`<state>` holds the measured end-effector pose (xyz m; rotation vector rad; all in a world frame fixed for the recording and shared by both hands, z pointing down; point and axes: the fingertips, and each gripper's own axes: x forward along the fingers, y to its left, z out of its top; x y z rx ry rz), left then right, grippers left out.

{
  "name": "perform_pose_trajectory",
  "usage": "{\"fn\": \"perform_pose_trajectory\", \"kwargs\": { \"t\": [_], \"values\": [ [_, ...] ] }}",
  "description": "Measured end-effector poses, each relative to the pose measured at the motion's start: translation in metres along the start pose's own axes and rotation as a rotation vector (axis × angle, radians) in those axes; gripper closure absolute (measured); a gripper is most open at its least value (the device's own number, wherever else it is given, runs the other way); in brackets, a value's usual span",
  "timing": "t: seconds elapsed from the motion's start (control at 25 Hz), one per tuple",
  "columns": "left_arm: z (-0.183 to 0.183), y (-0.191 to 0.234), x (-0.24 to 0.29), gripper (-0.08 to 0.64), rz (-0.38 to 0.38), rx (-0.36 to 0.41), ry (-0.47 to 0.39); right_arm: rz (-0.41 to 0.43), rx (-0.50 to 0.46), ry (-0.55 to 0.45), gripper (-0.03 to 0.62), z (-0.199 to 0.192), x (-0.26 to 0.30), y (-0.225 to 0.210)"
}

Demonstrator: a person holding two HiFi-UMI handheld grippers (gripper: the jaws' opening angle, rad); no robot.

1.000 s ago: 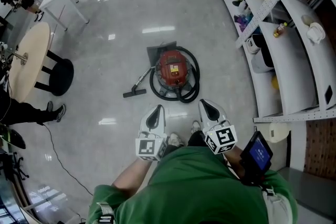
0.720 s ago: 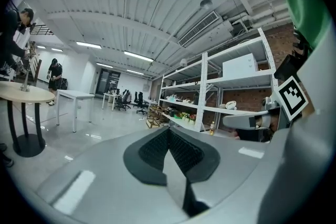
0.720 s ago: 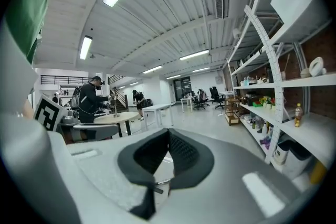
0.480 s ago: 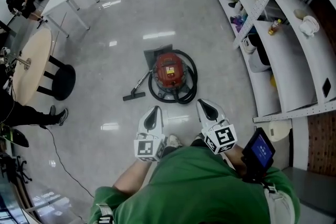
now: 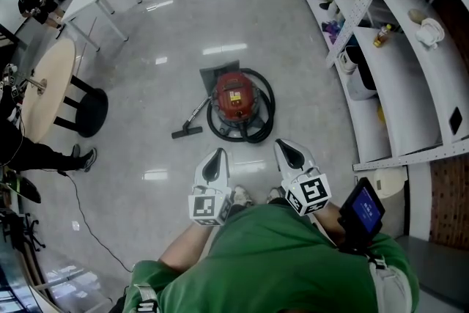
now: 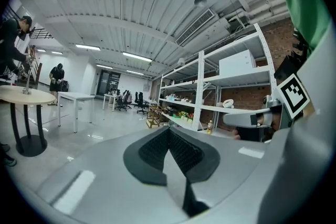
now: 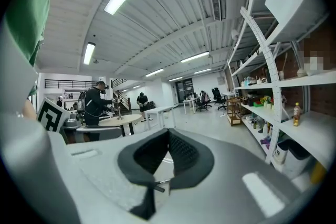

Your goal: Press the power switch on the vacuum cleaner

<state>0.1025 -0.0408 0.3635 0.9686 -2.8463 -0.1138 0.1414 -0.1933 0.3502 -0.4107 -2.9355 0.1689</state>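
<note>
Standing far ahead on the floor, the red vacuum cleaner (image 5: 236, 99) is well apart from the left gripper (image 5: 215, 162) and right gripper (image 5: 292, 152), both closed on nothing. An approach or a retreat after pressing is fitted equally; the switch cannot be made out.

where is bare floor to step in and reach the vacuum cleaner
Bare floor: between the vacuum cleaner and the person's shoes, and between it and the stool. Crowded: the hose coiled round it, the floor nozzle at its left, the shelves close on the right.
</note>
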Motion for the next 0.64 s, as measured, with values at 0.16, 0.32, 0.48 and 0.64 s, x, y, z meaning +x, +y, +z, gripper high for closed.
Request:
{"fn": "perform_pose_trajectory", "kwargs": {
  "t": [0.16,0.32,0.48,0.64],
  "values": [
    [-0.001,-0.008,0.0,0.552,0.003,0.003,0.0,0.005,0.002,-0.004,0.591,0.001,-0.006,-0.004],
    [-0.001,-0.01,0.0,0.552,0.01,0.003,0.007,0.008,0.005,-0.006,0.59,0.001,-0.009,-0.006],
    [-0.001,-0.013,0.002,0.552,0.012,0.008,0.011,0.012,0.006,-0.008,0.591,0.002,-0.01,-0.01],
    [0.003,-0.017,0.008,0.552,0.014,0.006,0.001,0.015,0.0,-0.014,0.591,0.006,-0.008,-0.017]
  ]
}}
